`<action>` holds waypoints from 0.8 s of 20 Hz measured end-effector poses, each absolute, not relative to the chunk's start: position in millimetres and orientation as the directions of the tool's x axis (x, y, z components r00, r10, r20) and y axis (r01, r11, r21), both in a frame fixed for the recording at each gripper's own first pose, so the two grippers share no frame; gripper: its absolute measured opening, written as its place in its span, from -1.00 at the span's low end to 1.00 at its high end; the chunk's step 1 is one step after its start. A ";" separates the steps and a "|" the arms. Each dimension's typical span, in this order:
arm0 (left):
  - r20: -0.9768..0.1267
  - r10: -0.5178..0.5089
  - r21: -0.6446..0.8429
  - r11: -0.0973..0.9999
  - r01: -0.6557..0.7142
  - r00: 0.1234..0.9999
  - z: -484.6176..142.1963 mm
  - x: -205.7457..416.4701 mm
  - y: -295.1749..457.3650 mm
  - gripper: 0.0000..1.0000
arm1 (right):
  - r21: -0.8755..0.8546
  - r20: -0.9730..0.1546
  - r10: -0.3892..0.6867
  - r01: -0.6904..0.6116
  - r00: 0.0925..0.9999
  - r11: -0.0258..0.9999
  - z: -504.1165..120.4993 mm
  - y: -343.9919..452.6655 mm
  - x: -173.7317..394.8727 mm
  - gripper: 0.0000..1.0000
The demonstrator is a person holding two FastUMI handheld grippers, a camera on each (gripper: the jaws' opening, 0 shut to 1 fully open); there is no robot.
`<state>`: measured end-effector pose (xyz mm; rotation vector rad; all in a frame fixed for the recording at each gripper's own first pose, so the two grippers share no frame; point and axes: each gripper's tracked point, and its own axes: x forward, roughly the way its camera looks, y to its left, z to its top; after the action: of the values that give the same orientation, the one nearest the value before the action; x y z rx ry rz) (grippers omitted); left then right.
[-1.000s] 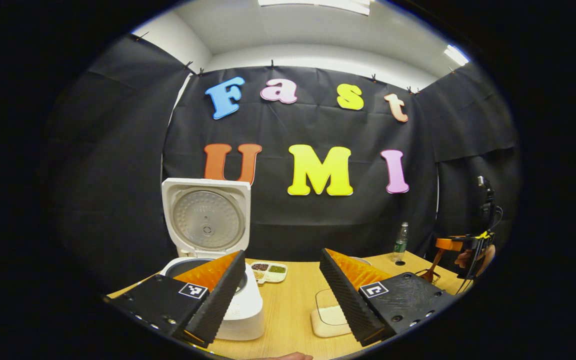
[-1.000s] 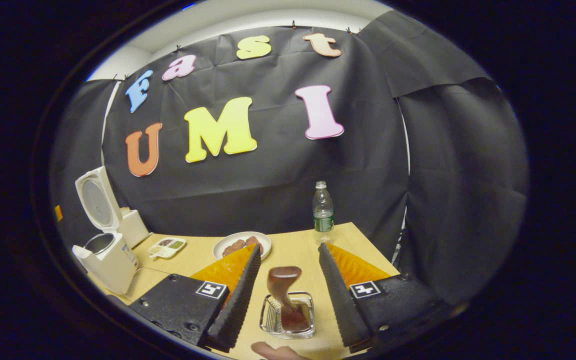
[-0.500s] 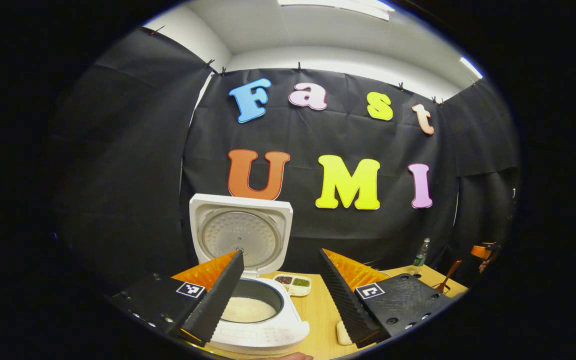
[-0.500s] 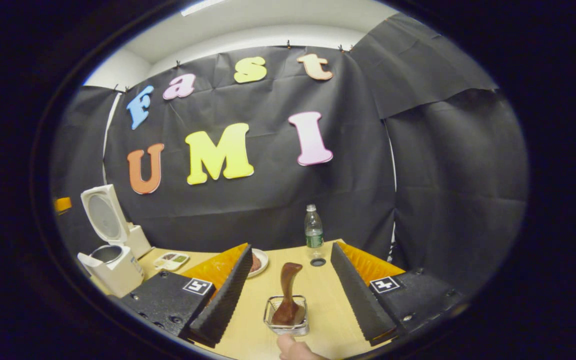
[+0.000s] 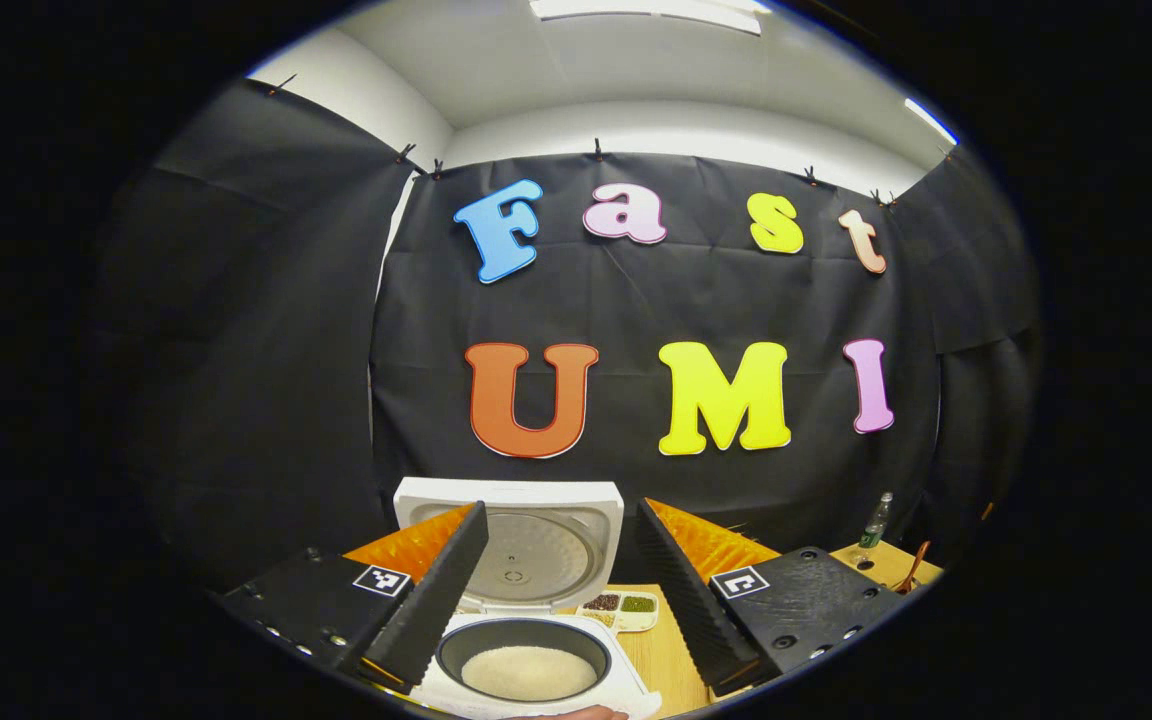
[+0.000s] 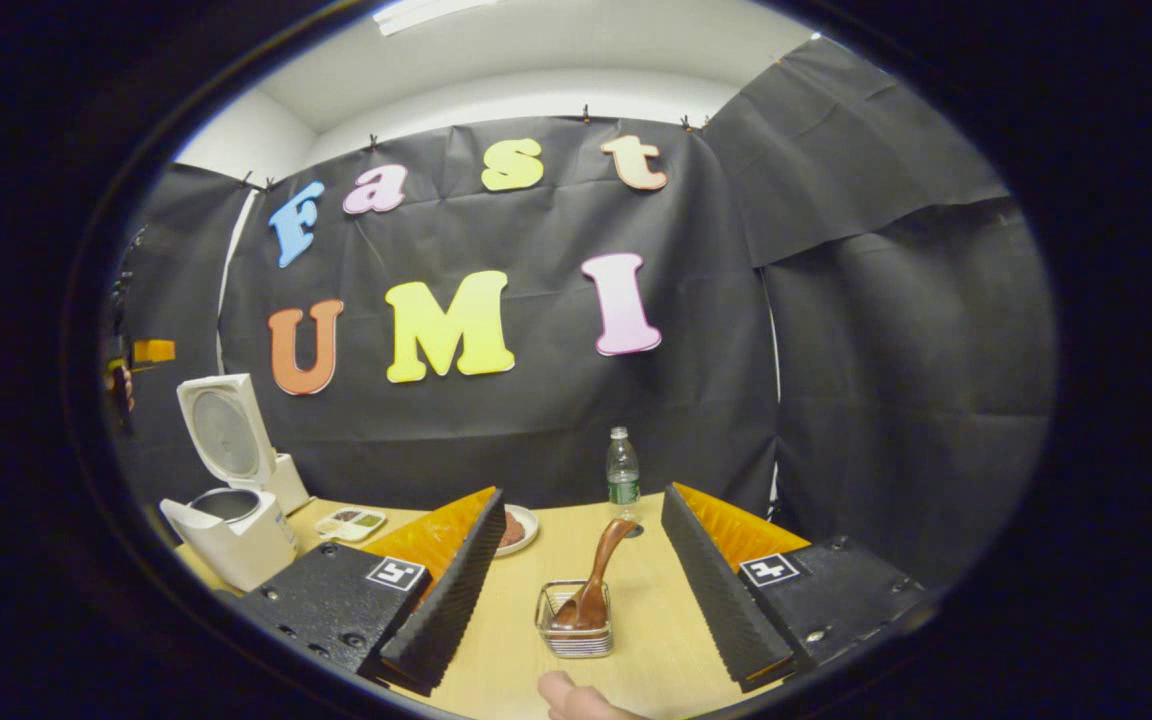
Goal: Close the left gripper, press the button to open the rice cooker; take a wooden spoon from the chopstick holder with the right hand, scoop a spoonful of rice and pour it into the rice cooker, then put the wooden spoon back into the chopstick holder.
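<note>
Hovering spread above the open rice cooker [image 5: 536, 640] at the counter's [image 6: 656, 640] left edge, the left tongs [image 5: 561, 590] grip nothing; right tongs [image 6: 581, 590], spread, flank the wooden spoon [image 6: 596, 590] standing in the chopstick holder [image 6: 576, 630].

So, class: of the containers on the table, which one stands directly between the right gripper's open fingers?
The chopstick holder, the small wire basket holding the wooden spoon. The rice cooker, compartment tray and plate all sit farther left.

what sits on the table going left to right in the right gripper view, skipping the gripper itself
rice cooker → divided snack tray → plate of food → chopstick holder with the wooden spoon → water bottle
</note>
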<state>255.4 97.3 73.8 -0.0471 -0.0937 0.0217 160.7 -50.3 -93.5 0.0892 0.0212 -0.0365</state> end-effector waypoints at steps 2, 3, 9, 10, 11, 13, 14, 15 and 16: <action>0.091 0.027 -0.059 0.998 -0.022 0.995 83.9 271.7 99.4 0.87 | 0.076 -0.024 -0.020 0.021 1.000 0.997 -95.2 -43.7 159.0 0.98; 0.087 0.015 -0.063 0.998 -0.010 0.996 88.3 281.3 97.1 0.87 | 0.071 -0.019 -0.010 0.011 1.000 0.997 -94.1 -41.2 158.8 0.90; 0.069 0.026 0.010 1.000 -0.026 0.997 101.6 351.4 109.2 0.87 | 0.092 -0.035 0.033 -0.030 0.999 0.995 -105.2 -27.0 160.9 0.97; 0.074 0.045 0.027 0.999 -0.047 0.996 102.4 363.7 116.0 0.87 | 0.094 -0.035 0.034 -0.030 0.999 0.995 -106.3 -25.2 161.3 0.97; 0.083 0.071 0.043 0.996 -0.075 0.994 101.9 375.4 123.5 0.90 | 0.096 -0.033 0.027 -0.024 0.999 0.995 -106.0 -24.8 161.0 0.90; 0.065 0.101 0.069 0.992 -0.105 0.993 89.2 400.5 134.2 0.94 | 0.093 -0.025 0.027 -0.025 0.999 0.995 -104.8 -21.6 158.4 0.98; 0.046 0.119 0.063 0.991 -0.121 0.992 78.9 408.1 137.0 0.93 | 0.087 -0.017 0.033 -0.031 0.999 0.996 -104.3 -18.4 156.6 0.99; 0.019 0.127 0.054 0.990 -0.128 0.992 70.6 418.9 141.2 0.93 | 0.079 -0.010 0.029 -0.029 1.000 0.996 -102.3 -17.9 153.8 0.99; 0.006 0.129 0.037 0.991 -0.129 0.992 64.4 427.1 144.4 0.93 | 0.072 -0.004 0.024 -0.024 1.000 0.997 -101.9 -19.3 152.4 0.92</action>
<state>427.1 144.4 64.4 0.0371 -0.0034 0.1294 152.4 -19.3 -101.9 0.0725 0.0048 0.0241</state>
